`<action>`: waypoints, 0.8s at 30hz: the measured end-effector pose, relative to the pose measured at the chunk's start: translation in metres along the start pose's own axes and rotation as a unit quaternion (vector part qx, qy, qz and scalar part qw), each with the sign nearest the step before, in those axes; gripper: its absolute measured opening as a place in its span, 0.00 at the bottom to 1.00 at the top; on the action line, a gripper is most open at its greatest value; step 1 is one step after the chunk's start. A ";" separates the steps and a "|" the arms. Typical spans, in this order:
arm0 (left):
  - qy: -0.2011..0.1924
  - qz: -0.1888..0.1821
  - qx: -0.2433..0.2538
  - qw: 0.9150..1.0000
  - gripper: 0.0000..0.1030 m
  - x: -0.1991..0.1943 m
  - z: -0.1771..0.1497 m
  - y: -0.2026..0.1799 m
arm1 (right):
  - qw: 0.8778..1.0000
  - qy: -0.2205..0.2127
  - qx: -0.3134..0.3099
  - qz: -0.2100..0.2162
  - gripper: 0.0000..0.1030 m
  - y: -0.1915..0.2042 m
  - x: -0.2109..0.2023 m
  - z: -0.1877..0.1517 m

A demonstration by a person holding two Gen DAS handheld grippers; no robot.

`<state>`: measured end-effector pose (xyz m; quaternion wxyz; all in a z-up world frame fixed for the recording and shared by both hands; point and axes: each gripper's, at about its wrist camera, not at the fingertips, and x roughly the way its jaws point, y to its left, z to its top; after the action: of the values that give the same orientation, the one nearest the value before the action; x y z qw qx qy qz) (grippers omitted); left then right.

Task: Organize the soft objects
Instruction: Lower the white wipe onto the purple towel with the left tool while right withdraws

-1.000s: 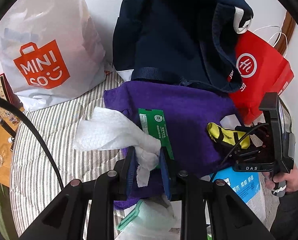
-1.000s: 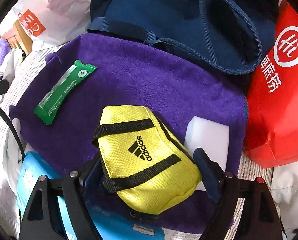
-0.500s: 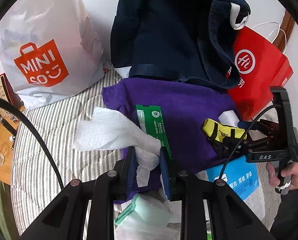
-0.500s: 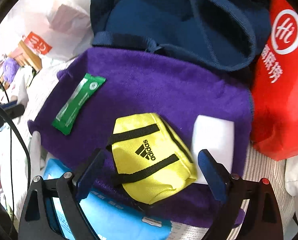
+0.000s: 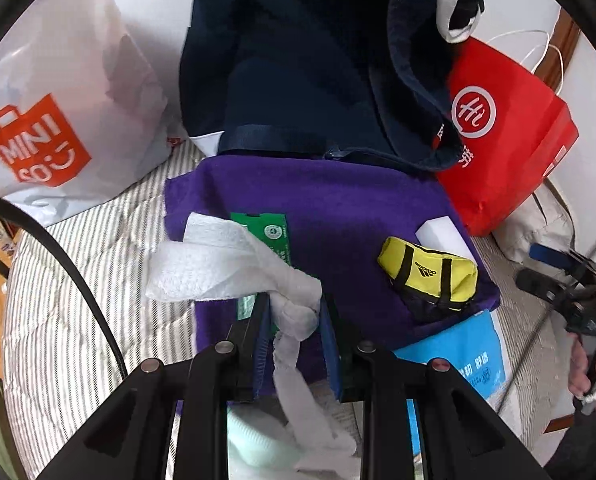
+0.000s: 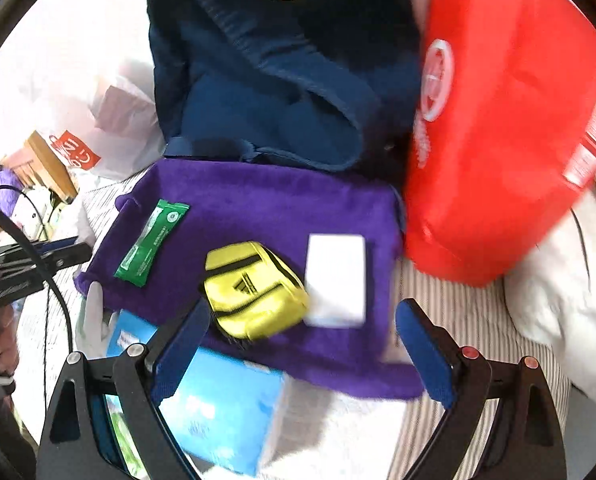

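a second ago the right tool (image 6: 301, 344) had its wide-spread fingers around the yellow pouch (image 6: 254, 292); it has since lifted back, fingers wide and empty, and the pouch lies free on the purple towel (image 6: 258, 200) beside a white block (image 6: 335, 280). the left tool (image 5: 294, 320) has barely shifted and stays clamped on the white cloth (image 5: 234, 264), which drapes over the green packet (image 5: 272, 232) on the towel. behind the towel a navy bag (image 5: 298, 60) slumps against a red bag (image 5: 509, 136); a white shopping bag (image 5: 58, 112) stands left on the striped bed (image 5: 78, 300). a blue pack (image 6: 226, 412) lies at the towel's near edge.
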<state>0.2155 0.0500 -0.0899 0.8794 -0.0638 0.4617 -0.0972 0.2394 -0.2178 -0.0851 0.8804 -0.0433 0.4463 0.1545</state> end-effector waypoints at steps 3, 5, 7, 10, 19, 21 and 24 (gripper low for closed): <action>0.008 -0.003 0.004 1.000 0.23 0.012 0.005 -0.004 | 1.000 -0.004 0.016 0.000 0.91 -0.011 -0.010 -0.015; 0.014 -0.004 0.008 1.000 0.23 0.022 0.009 -0.007 | 1.000 -0.009 0.023 0.001 0.91 -0.016 -0.016 -0.024; 0.024 -0.005 0.009 1.000 0.23 0.035 0.013 -0.009 | 0.999 -0.009 0.032 0.000 0.91 -0.021 -0.018 -0.033; 0.037 -0.002 0.017 0.999 0.23 0.050 0.017 -0.013 | 0.999 -0.010 0.051 0.000 0.91 -0.030 -0.019 -0.044; 0.069 0.010 0.019 0.997 0.23 0.089 0.017 -0.013 | 0.995 0.008 0.101 0.002 0.91 -0.056 -0.019 -0.077; 0.073 0.010 0.019 0.997 0.23 0.092 0.017 -0.014 | 0.994 0.009 0.107 0.004 0.91 -0.058 -0.019 -0.081; 0.072 0.009 0.018 0.997 0.23 0.094 0.016 -0.014 | 0.994 0.010 0.109 0.005 0.91 -0.059 -0.019 -0.085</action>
<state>0.2797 0.0146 -0.1532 0.8457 -0.0365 0.5227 -0.1016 0.1819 -0.2968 -0.1243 0.8746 0.0537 0.4694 0.1092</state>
